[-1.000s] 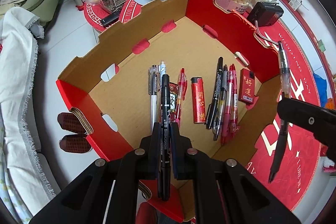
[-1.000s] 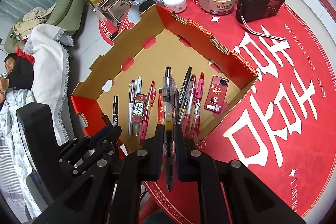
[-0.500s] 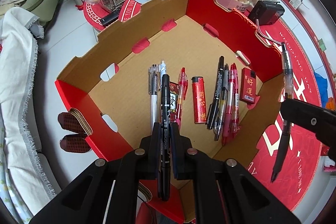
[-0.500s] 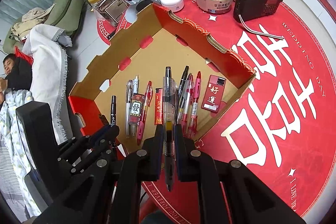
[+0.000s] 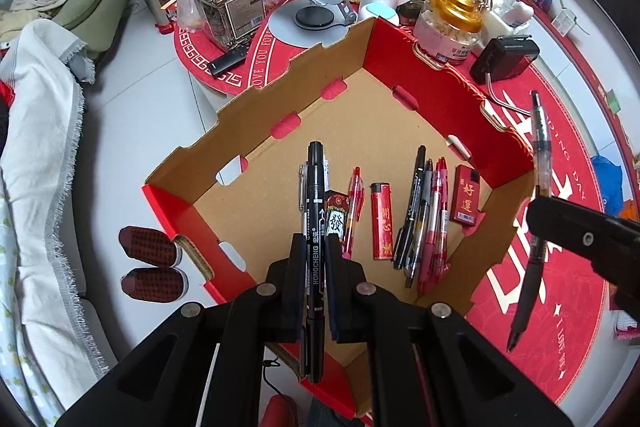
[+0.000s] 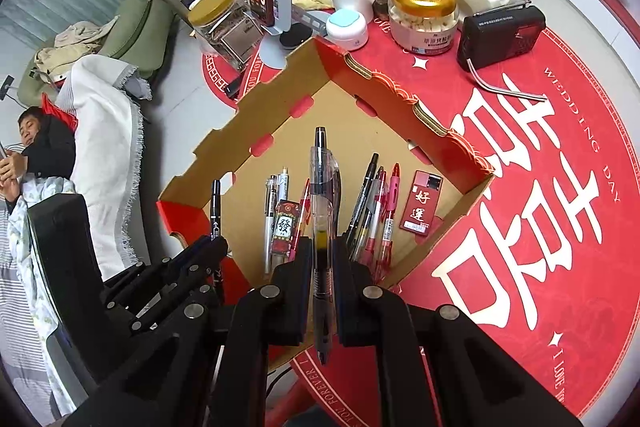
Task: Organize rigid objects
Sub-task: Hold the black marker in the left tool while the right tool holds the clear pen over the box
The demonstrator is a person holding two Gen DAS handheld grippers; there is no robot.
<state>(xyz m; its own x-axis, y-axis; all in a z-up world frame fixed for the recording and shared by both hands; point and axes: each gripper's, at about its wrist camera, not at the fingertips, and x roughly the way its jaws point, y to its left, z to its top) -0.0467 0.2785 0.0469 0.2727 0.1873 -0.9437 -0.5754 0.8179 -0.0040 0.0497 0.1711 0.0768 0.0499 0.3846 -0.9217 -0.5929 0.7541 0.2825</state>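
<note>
We have both grippers clamped on pens above the cardboard tray (image 5: 256, 131). The left gripper (image 5: 316, 259) pinches a black marker (image 5: 315, 227) between its pads, the marker running straight along the fingers with its cap toward twelve o'clock and its tail hanging back between the jaws. The right gripper (image 6: 323, 259) is closed on a clear-barrelled gel pen (image 6: 322, 195) the same way — tip end back toward six o'clock, clip end pointing to twelve.

From the left wrist view, the right gripper sits at about three o'clock, holding its pen over the tray's right-hand wall and the red table mat (image 5: 568, 131). From the right wrist view, the left gripper and its marker are at about nine o'clock, over the tray's left corner.

On the tray floor lie the sorted things in a row: white pens (image 6: 272, 211), a red pen (image 5: 354, 203), a red lighter (image 5: 382, 223), a bundle of black and pink pens (image 5: 424, 219), and a flat red lighter with white characters (image 5: 466, 201) toward three o'clock. A square red lighter (image 6: 285, 227) lies beside the white pens.
</note>
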